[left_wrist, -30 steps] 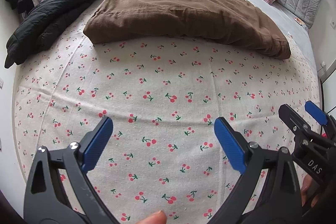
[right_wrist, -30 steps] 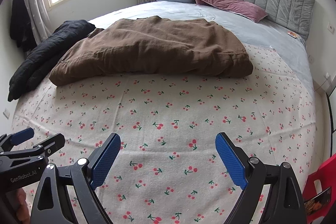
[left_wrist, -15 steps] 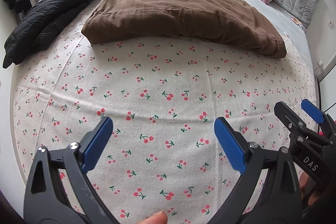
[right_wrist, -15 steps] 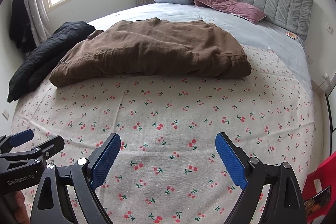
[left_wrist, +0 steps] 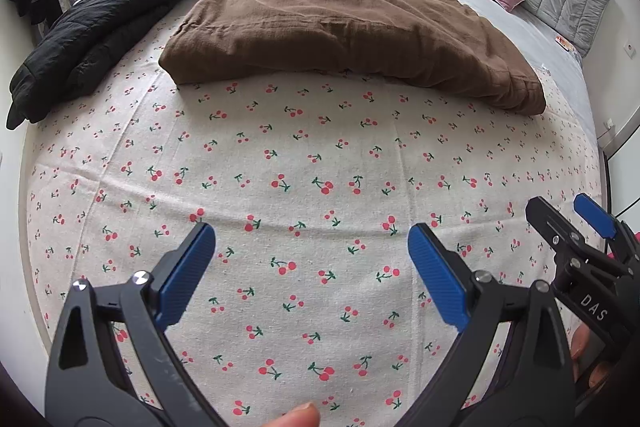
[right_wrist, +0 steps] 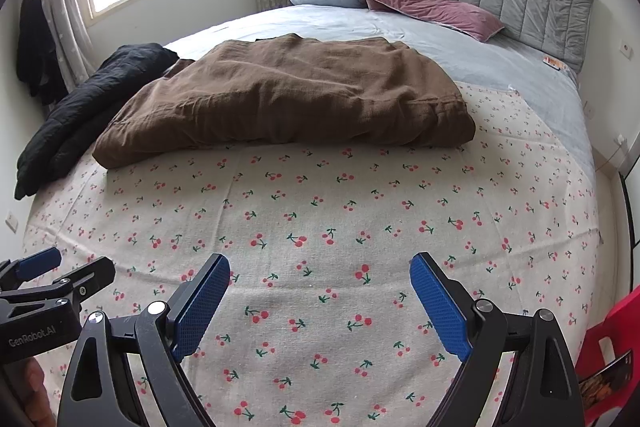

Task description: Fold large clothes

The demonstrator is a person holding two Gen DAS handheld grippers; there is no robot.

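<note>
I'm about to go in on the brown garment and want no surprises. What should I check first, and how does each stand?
1. Left gripper open, nothing held: ok.
2. Right gripper open, nothing held: ok.
3. Brown garment in view, lying flat on the bed: ok.
4. Cherry-print sheet between the grippers and the garment bare: ok.
5. Black jacket apart from the garment: not ok, they touch at the far corner.
6. Garment's layers aligned underneath: cannot tell.

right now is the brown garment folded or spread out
Folded: the brown garment lies as a thick layered bundle with doubled edges on the cherry-print sheet.
</note>
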